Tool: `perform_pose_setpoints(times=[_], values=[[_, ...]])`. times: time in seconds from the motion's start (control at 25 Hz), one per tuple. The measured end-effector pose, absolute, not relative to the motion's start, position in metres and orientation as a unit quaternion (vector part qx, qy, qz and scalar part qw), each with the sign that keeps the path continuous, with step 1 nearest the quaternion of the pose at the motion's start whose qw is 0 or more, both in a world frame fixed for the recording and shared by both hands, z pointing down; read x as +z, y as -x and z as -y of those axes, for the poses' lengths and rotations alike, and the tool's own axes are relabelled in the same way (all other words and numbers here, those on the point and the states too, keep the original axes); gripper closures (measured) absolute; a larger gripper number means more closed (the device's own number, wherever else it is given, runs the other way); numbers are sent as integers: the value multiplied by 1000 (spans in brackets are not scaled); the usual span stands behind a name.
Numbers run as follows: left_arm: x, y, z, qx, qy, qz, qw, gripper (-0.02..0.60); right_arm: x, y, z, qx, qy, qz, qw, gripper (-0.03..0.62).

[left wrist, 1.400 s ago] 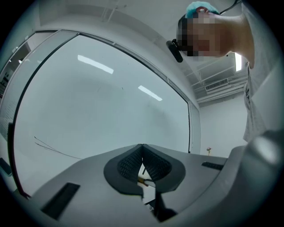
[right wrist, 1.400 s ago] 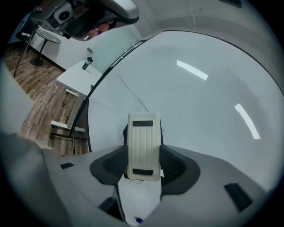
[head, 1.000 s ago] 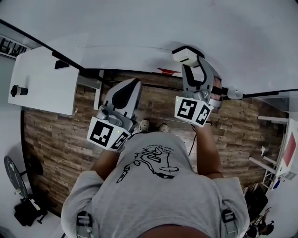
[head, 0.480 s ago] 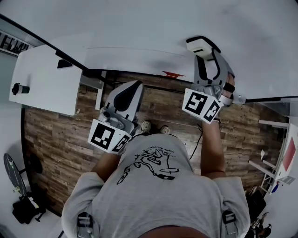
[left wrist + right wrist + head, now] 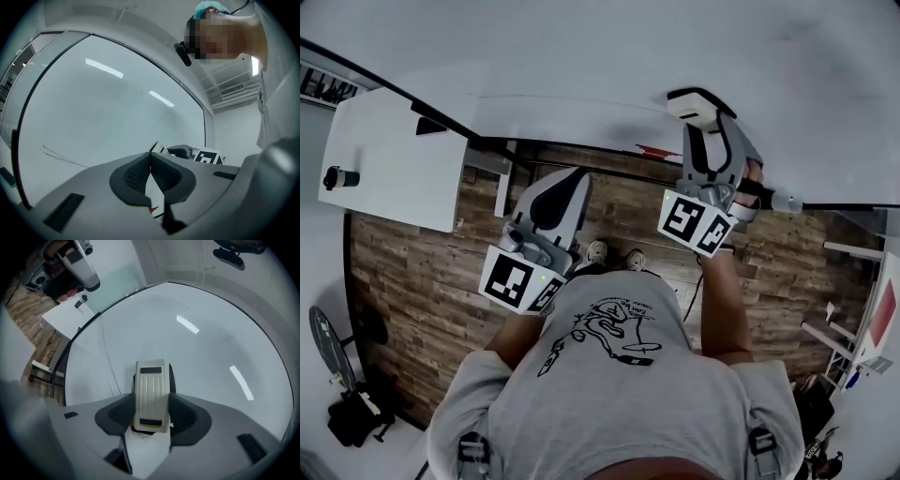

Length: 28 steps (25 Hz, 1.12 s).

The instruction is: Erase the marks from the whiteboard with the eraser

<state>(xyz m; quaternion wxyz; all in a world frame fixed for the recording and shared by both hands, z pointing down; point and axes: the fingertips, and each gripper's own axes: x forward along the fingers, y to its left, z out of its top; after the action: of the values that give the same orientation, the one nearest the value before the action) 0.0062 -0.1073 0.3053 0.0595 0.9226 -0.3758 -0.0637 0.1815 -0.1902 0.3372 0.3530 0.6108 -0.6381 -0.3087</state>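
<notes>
My right gripper (image 5: pixel 705 111) is shut on a cream ribbed eraser (image 5: pixel 689 107) and presses it against the whiteboard (image 5: pixel 581 56). In the right gripper view the eraser (image 5: pixel 150 390) sits between the dark pads of that gripper (image 5: pixel 151 414), with thin dark scribbles (image 5: pixel 139 433) just below it and faint lines (image 5: pixel 107 359) to its left. My left gripper (image 5: pixel 569 180) hangs lower, off the board, with its jaws shut on nothing. In the left gripper view its pads (image 5: pixel 136 174) meet, and a thin line mark (image 5: pixel 61 158) crosses the whiteboard (image 5: pixel 117 103).
A white table (image 5: pixel 389 155) with a small black object (image 5: pixel 337 177) stands at the left. A red item (image 5: pixel 652 150) lies on the board's ledge, above the wooden floor (image 5: pixel 422 272). White shelving (image 5: pixel 853 309) is at the right, and black gear (image 5: pixel 347 417) at bottom left.
My right gripper carried the eraser rightward and up along the board, then came back slightly left and down. The left gripper has barely moved.
</notes>
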Motion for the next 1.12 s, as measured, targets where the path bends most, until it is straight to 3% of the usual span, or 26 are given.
perform_pose_setpoints(times=[1.12], values=[[319, 22, 102, -58, -909, 406, 73, 560, 393, -142, 198, -298, -581, 664, 363, 368]])
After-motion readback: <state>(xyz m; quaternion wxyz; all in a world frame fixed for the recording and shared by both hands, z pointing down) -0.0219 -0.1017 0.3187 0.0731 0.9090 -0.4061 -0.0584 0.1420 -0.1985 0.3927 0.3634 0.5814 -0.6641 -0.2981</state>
